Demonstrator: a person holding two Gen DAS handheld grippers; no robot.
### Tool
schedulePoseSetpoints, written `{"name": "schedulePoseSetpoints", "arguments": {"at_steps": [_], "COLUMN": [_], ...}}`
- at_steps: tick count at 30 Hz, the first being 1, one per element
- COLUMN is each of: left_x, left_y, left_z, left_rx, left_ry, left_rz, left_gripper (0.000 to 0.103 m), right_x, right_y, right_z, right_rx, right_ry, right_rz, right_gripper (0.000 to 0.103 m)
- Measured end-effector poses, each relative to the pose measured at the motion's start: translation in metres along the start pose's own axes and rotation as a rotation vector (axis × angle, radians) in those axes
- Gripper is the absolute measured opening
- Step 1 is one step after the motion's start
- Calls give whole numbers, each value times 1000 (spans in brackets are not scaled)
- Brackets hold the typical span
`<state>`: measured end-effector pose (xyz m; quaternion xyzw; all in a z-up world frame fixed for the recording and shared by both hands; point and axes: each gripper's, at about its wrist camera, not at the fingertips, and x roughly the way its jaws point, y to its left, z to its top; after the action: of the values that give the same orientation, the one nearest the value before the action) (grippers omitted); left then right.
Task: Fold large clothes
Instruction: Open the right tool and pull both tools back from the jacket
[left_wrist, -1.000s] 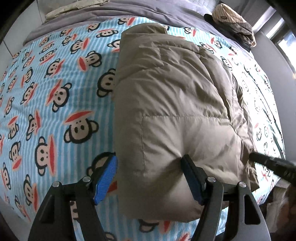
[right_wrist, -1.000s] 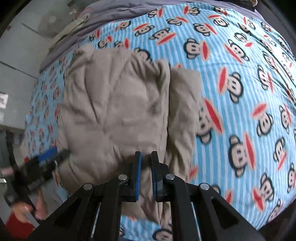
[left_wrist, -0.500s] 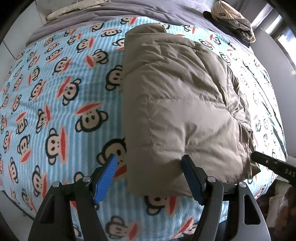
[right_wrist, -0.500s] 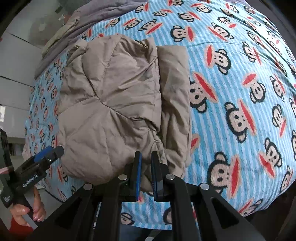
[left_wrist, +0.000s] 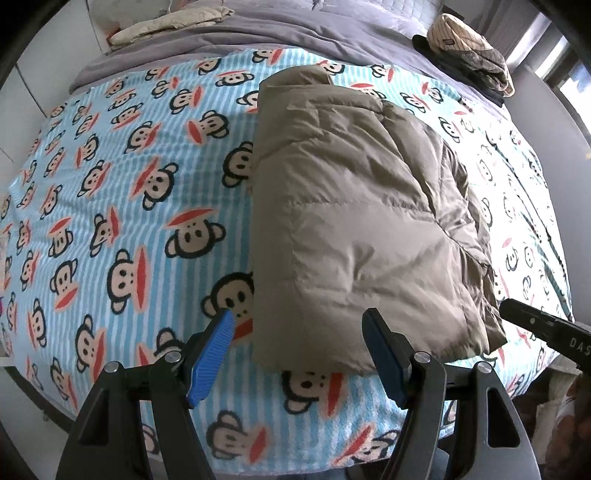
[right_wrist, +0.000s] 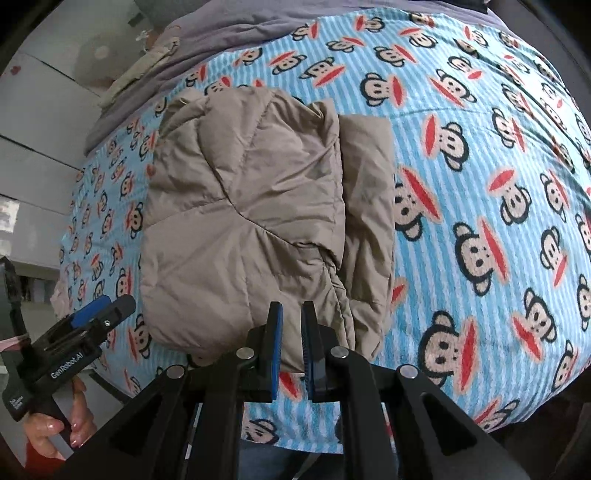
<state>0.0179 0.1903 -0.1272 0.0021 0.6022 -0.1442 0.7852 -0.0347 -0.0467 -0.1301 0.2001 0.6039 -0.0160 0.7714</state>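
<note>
**Folded jacket on bed, both grippers withdrawn**

Left wrist view. Tan puffer jacket (left_wrist: 354, 221): folded into a compact bundle, lying on the monkey-print blanket (left_wrist: 122, 206) of the bed, near its front edge. Left gripper (left_wrist: 299, 354): jaws wide apart, empty, no longer straddling the bundle's near end as a second ago; now back from it and higher. Right gripper (left_wrist: 546, 328): only a tip visible at the right edge. Checked cap (left_wrist: 465, 44) and a cream garment (left_wrist: 170, 22) on the grey cover, well apart.

Right wrist view. Jacket (right_wrist: 255, 218): same bundle, one layer protruding on its right side. Right gripper (right_wrist: 291, 347): jaws nearly together, narrow gap, nothing between; farther off than earlier. Left gripper (right_wrist: 96, 314): hand-held, beside the bundle's near-left corner.

Judgement: fold apparently finished, bundle released.
</note>
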Motion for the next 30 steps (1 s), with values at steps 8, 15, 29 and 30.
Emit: {"name": "schedulePoseSetpoints", "arguments": {"at_steps": [8,15,29,30], "left_x": [-21,-33,-87,-91], "left_y": [-19,-28,-28,-29], "left_z": [-21,-29,-16,-16], "left_rx": [14,-16,-33,-27], "left_ry": [-56,-66,-240,-252], "left_rz": [37,95,154,158], "left_gripper": [103,103,103,103], "right_x": [-15,-24,-84,-89], "right_y": [-10,-14,11,13], "right_z": [-9,-16,-10,-10], "right_rx": [-2,-19,-115,-118], "right_ry": [-9,-16,-239,-266], "right_rz": [17,5,-139,-149], "right_gripper": [11,11,103,103]}}
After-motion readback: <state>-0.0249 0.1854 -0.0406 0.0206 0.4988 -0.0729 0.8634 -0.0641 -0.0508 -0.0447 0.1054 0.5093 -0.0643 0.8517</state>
